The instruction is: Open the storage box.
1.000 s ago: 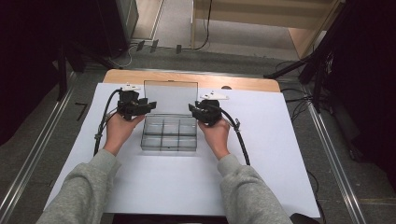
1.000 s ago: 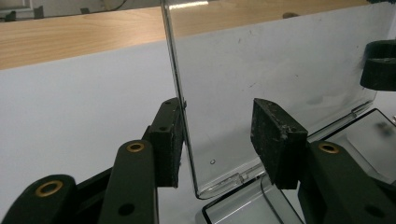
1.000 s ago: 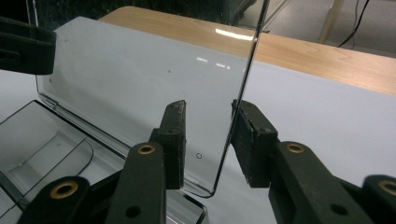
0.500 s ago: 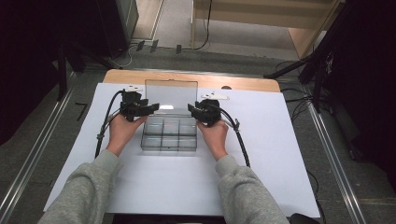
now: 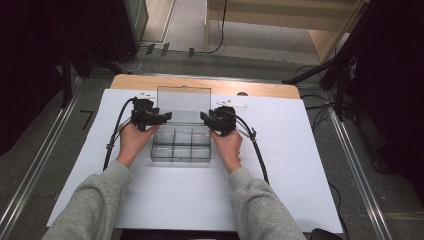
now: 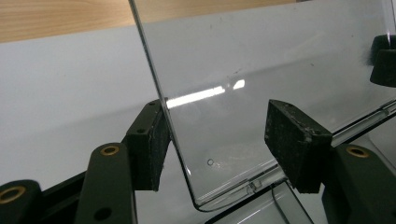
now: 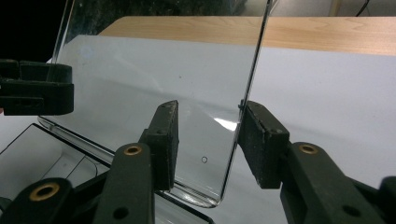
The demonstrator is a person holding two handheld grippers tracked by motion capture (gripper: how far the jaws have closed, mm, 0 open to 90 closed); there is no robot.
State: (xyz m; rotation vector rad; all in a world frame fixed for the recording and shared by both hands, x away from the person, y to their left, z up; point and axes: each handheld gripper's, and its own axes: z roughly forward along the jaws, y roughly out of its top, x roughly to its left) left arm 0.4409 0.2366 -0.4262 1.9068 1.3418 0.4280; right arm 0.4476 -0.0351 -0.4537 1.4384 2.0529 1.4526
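Clear plastic forms the compartment box (image 5: 181, 145), which sits on the white sheet (image 5: 300, 165) between the person's two hands, its lid (image 5: 184, 97) raised upright at the far side. The left gripper (image 5: 162, 118) straddles the lid's left edge; its jaws have just been opening, one pad (image 6: 150, 142) just beside the edge, the other clear of it. The right gripper (image 5: 206, 117) straddles the lid's right edge; its jaws have also just been opening, and neither pad presses the plastic.
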